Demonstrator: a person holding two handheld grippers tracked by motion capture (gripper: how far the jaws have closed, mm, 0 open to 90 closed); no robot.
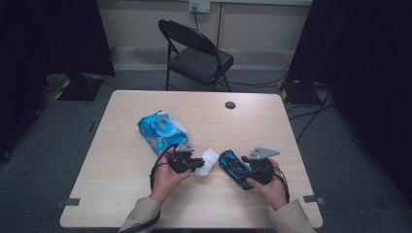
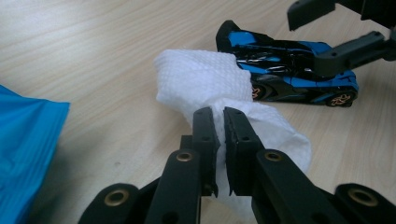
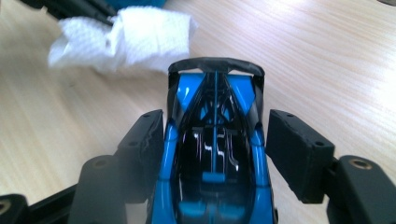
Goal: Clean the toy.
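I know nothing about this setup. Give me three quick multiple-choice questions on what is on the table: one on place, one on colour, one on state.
1. Where does the toy car lie?
A on the chair
B between the right gripper's jaws
C on the wipes pack

2. What colour is the wipes pack?
A blue
B red
C green

3. How does the left gripper stand?
A wide open
B shut on the white wipe
C shut on the car

Answers: B, the right gripper has a jaw on either side of the car; A, its wrapper is blue; B, the wipe is pinched between its jaws.

glossy plastic toy car (image 3: 215,158), textured paper wipe (image 2: 201,81)
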